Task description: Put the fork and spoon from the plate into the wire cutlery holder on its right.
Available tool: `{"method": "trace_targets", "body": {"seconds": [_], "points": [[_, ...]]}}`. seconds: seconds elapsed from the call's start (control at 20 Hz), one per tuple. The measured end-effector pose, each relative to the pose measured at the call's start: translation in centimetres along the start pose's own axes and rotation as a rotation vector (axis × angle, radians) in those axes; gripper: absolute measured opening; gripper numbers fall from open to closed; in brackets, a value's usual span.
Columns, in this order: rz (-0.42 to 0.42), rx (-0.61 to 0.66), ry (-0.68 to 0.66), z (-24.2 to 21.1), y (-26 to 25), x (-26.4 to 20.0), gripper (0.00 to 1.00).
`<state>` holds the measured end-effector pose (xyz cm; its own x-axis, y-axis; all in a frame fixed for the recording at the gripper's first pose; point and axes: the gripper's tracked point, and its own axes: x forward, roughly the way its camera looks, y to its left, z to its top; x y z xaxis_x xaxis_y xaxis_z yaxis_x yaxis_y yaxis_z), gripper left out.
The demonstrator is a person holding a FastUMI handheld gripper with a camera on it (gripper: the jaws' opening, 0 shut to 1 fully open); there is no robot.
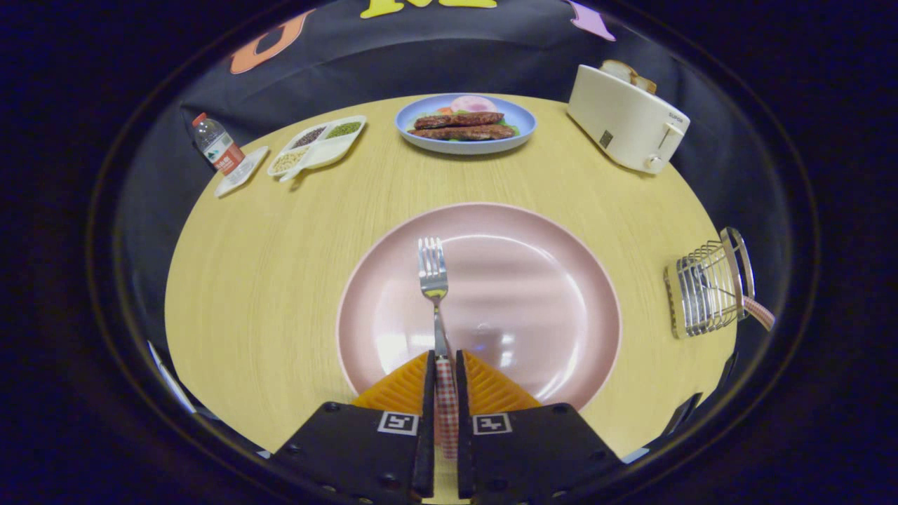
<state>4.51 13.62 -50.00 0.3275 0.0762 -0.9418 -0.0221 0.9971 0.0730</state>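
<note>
Between jaws, fork (435, 294) handle partly hidden

A staged dining setup in a recording booth is showing here: black cloth (435, 63) is hanging behind a round wooden table (280, 231). A toaster (624, 119), a plate of food (465, 125) and a water bottle (216, 144) are sitting out like props.
</note>
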Motion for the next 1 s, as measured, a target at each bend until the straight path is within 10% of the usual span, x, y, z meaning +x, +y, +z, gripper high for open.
{"method": "trace_targets", "body": {"seconds": [0.85, 1.0], "points": [[0.106, -0.106, -0.055, 0.9, -3.2, -3.7, 0.02], [0.112, -0.127, -0.077, 1.2, -3.4, -2.5, 0.17]]}}
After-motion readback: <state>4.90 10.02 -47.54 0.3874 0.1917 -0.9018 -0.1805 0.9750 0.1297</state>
